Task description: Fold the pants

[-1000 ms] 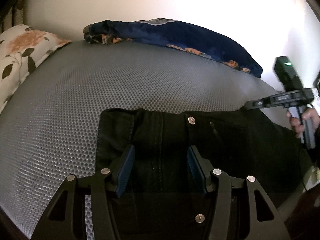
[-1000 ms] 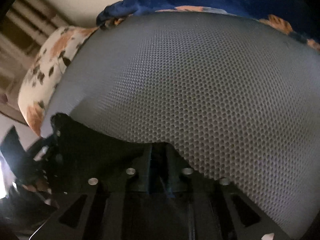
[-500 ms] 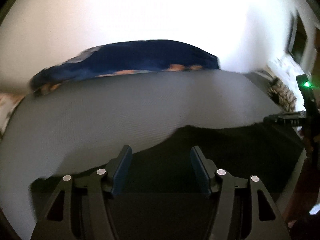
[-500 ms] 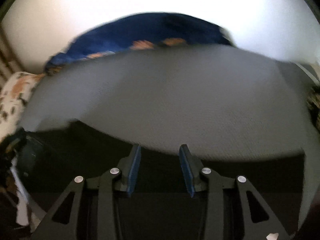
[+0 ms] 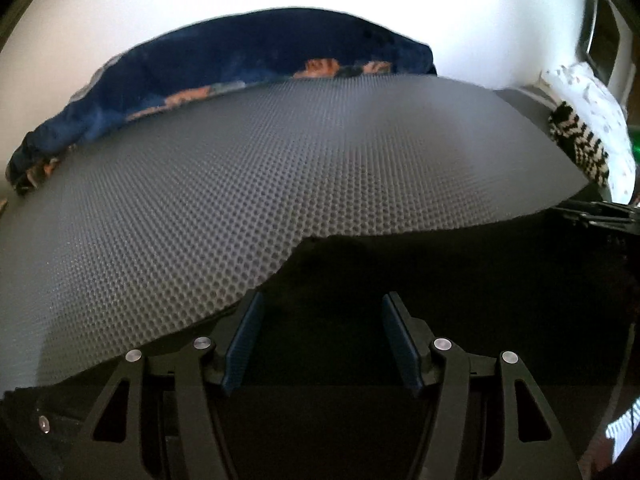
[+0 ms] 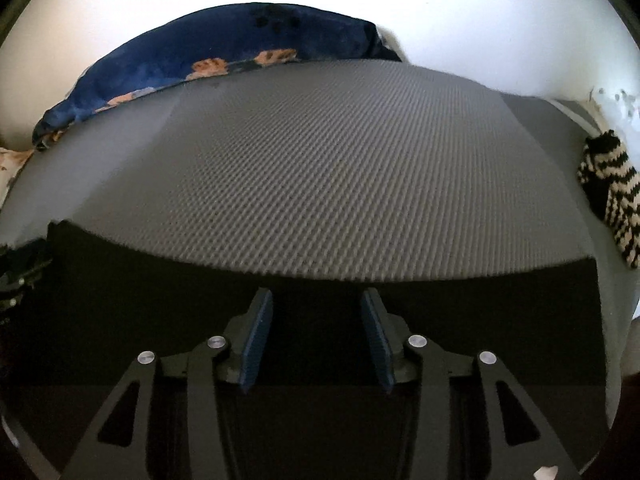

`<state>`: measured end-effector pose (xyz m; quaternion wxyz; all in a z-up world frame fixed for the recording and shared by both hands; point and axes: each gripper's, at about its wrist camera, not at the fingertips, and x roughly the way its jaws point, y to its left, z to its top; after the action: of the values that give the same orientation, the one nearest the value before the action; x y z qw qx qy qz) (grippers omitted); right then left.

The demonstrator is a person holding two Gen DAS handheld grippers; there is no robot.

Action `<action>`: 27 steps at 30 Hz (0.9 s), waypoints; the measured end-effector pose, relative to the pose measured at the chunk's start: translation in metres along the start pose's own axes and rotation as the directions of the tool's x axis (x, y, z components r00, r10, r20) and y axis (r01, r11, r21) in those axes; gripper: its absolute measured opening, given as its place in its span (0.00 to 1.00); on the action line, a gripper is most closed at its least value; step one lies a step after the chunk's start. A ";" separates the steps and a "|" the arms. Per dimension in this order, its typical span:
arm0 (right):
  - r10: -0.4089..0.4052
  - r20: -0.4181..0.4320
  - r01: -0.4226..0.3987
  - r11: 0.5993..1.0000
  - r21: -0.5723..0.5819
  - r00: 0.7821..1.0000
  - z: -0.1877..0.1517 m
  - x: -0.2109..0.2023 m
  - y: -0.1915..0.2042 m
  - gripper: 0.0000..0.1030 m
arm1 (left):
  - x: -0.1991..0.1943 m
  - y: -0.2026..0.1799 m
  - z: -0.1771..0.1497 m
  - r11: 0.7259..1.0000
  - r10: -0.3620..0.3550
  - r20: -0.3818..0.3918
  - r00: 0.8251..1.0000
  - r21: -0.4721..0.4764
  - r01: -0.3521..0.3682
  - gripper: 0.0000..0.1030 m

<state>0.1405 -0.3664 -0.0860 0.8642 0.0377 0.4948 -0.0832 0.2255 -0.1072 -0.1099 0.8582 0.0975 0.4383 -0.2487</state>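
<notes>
Pants: the black pants [image 5: 440,280] lie flat along the near edge of the bed [image 5: 280,184], spread wide under both tools; in the right wrist view the pants [image 6: 460,320] show a straight far edge and a squared right end.
Left gripper: the left gripper [image 5: 322,340] sits low over the dark cloth, its fingers [image 5: 244,344] spread wide apart, with nothing between the blue pads.
Right gripper: the right gripper [image 6: 318,336] is over the middle of the cloth, its fingers [image 6: 256,340] parted with a clear gap and holding nothing.
Bed surface: grey mat with a honeycomb texture, bare beyond the pants' far edge.
Blue blanket: a dark blue blanket [image 5: 224,68] with orange patches is bunched along the far side of the bed against the white wall [image 5: 120,12], well apart from the pants.
Striped item: a black-and-white striped knit piece [image 6: 612,208] lies at the right edge of the bed, near the pants' right end but apart from it.
White cloth: a pale speckled cloth [image 5: 596,108] sits just behind the striped piece.
In the way: no object lies on the mat between the pants and the blanket.
</notes>
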 end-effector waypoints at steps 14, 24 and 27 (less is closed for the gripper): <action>0.111 0.059 -0.121 0.970 0.210 0.992 -0.019 -0.082 -0.079 0.47 | -0.044 -0.011 -0.010 0.999 0.044 0.016 0.999 0.001 -0.044 0.66; 0.070 0.005 -0.061 0.831 0.554 0.998 -0.139 -0.134 -0.187 0.48 | -0.089 -0.019 -0.053 0.997 0.015 0.012 1.000 -0.077 -0.014 0.69; 0.092 0.013 -0.080 0.777 0.624 0.996 -0.163 -0.131 -0.207 0.48 | -0.091 -0.020 -0.063 0.995 0.015 -0.008 1.000 -0.103 -0.016 0.69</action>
<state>-0.1001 -0.5322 -0.0522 0.8014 0.3445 0.4453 -0.2020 0.1260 -0.0686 -0.0737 0.8624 0.0576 0.4529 -0.2188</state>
